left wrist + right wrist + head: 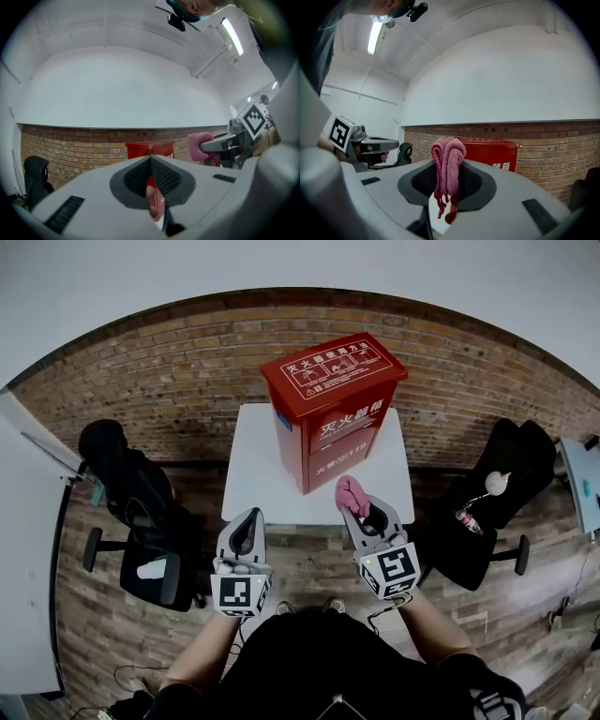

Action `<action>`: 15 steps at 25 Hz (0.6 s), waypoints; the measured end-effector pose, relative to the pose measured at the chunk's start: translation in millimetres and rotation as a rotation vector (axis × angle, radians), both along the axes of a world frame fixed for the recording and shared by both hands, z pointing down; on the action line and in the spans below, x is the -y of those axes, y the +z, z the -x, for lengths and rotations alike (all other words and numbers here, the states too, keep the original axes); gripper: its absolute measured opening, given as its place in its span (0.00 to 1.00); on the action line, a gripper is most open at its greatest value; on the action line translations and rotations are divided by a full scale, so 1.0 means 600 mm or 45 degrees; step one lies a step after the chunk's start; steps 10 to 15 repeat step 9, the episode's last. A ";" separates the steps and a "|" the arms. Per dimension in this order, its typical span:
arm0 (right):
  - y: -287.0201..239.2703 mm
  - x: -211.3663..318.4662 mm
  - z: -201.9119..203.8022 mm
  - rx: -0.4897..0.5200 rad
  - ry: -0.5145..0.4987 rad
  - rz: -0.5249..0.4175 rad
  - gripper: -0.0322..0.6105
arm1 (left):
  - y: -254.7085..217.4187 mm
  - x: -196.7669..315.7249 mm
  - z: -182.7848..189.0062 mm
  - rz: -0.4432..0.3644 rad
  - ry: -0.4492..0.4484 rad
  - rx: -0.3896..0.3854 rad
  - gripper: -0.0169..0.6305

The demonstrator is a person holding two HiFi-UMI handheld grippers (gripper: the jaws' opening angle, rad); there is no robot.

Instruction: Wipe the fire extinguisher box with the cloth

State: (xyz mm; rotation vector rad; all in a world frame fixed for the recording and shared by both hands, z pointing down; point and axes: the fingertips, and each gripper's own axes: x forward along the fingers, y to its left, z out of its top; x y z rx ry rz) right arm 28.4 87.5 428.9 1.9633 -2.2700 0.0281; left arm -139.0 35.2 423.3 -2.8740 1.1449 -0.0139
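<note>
A small white bench (248,491) stands on a wood-plank floor (309,563), its far edge against a brick wall (169,381). On its top a red fire extinguisher box (333,409) stands upright, toward the far right part, one corner turned to the near edge. On the floor, a black office chair (141,512) stands left of the bench and another chair (497,488) right of it.

The way straight ahead is blocked by the red box (333,409) on the white tabletop (251,479). Wide bare room is left on the box's left; only thin strips are left in front and on its right. The back is closed by a brick wall (169,381). A black chair (127,484) is parked at each side.
</note>
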 end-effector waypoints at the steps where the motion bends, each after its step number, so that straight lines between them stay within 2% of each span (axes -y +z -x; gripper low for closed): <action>1: 0.003 -0.001 0.006 -0.003 -0.011 0.006 0.21 | 0.001 0.001 0.000 0.004 -0.003 -0.004 0.07; 15: 0.008 -0.009 0.003 -0.031 -0.025 0.008 0.21 | 0.011 -0.006 -0.017 0.023 0.019 -0.017 0.07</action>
